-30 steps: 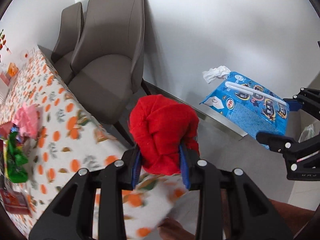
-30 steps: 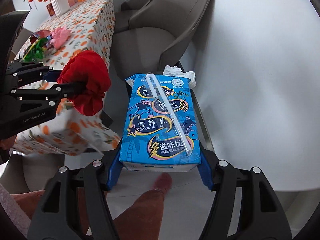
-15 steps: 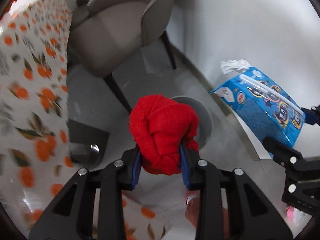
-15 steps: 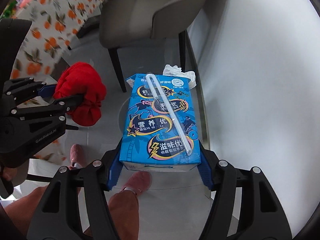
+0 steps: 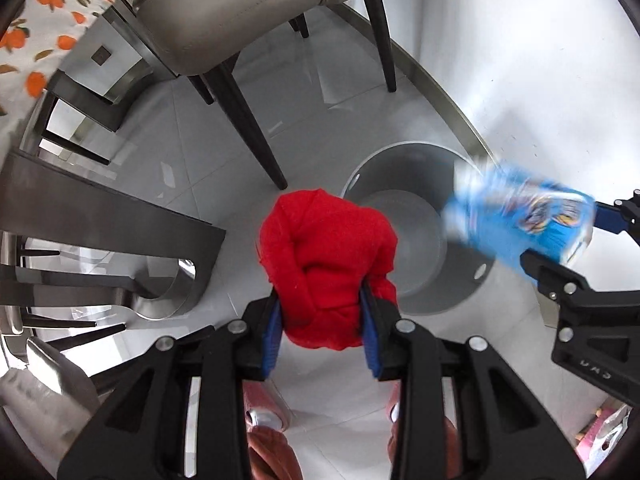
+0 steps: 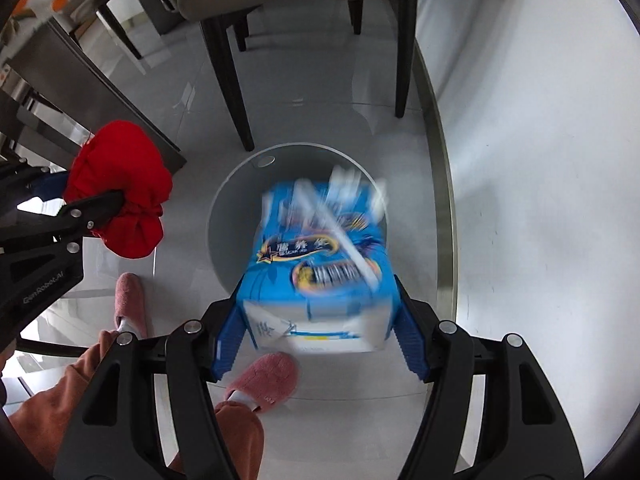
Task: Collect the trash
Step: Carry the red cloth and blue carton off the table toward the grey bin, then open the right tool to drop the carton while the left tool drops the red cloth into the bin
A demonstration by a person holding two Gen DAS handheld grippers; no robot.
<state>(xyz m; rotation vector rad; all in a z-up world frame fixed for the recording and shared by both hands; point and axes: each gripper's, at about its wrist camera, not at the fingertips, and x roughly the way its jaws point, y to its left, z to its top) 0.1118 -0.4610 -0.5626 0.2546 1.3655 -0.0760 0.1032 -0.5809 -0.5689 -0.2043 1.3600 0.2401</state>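
Note:
A grey round bin (image 6: 230,236) stands on the floor below both grippers. My right gripper (image 6: 318,320) points down over it. The blue drink carton (image 6: 320,256), with a white straw on top, is blurred between the blue pads (image 6: 228,340); small gaps show on both sides, and it is slipping towards the bin. In the left wrist view the carton (image 5: 520,216) hangs over the bin's rim (image 5: 360,176). My left gripper (image 5: 322,320) is shut on a crumpled red bundle (image 5: 328,264), held just left of the bin.
Dark chair legs (image 6: 232,80) stand right behind the bin. The steel table base (image 5: 100,216) is to its left, under the orange-print cloth (image 5: 40,20). A person's pink slippers (image 6: 264,376) are in front. A white wall with a metal skirting (image 6: 440,200) runs on the right.
Both grippers have dropped from table height to just above the floor bin and tilted downwards. The carton, sharp and firmly held before, is now blurred and sliding forwards. The red bundle stays gripped.

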